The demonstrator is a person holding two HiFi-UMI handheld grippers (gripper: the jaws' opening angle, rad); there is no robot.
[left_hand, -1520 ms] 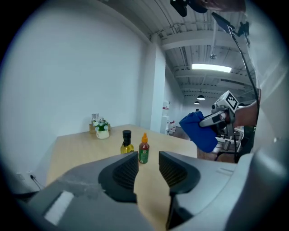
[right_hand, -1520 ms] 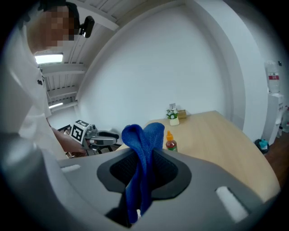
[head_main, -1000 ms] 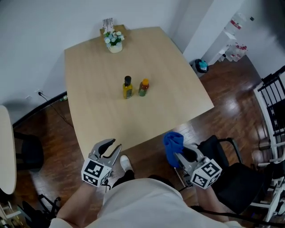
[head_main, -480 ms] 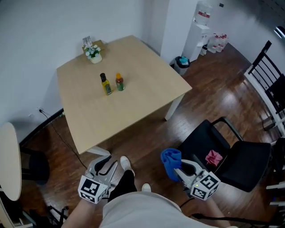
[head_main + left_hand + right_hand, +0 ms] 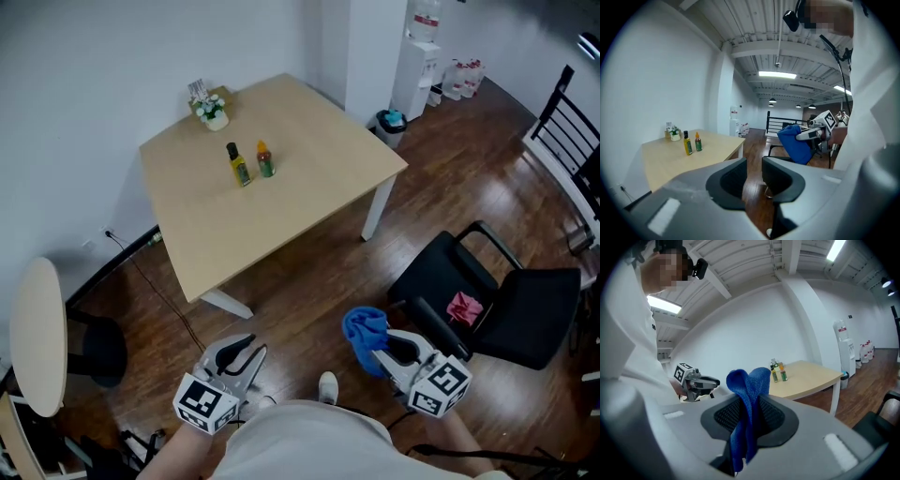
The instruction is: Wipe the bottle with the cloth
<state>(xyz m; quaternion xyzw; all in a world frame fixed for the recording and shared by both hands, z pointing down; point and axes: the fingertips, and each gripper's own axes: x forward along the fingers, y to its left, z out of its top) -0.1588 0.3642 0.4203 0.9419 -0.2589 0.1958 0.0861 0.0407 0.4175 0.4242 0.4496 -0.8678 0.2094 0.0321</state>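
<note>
Two small bottles stand mid-table far ahead: a yellow one with a black cap (image 5: 238, 165) (image 5: 687, 144) (image 5: 774, 374) and a green one with an orange cap (image 5: 265, 159) (image 5: 698, 142) (image 5: 782, 372). My right gripper (image 5: 382, 356) (image 5: 749, 416) is shut on a blue cloth (image 5: 364, 328) (image 5: 747, 394) that sticks up from its jaws. My left gripper (image 5: 246, 352) (image 5: 753, 171) holds nothing; its jaws are closing with a narrow gap left. Both grippers hang close to my body over the wood floor, well short of the table (image 5: 281, 206).
A small flower pot (image 5: 212, 114) sits at the table's far corner. A black chair (image 5: 487, 300) with a pink item (image 5: 463, 307) on its seat stands to my right. A round table (image 5: 37, 337) is at the left, a water dispenser (image 5: 422, 47) and bin (image 5: 390, 122) beyond.
The table now lies farther from me, with floor between us. Both grippers stay low by my body; the left jaws look narrower. The cloth stays in the right gripper.
</note>
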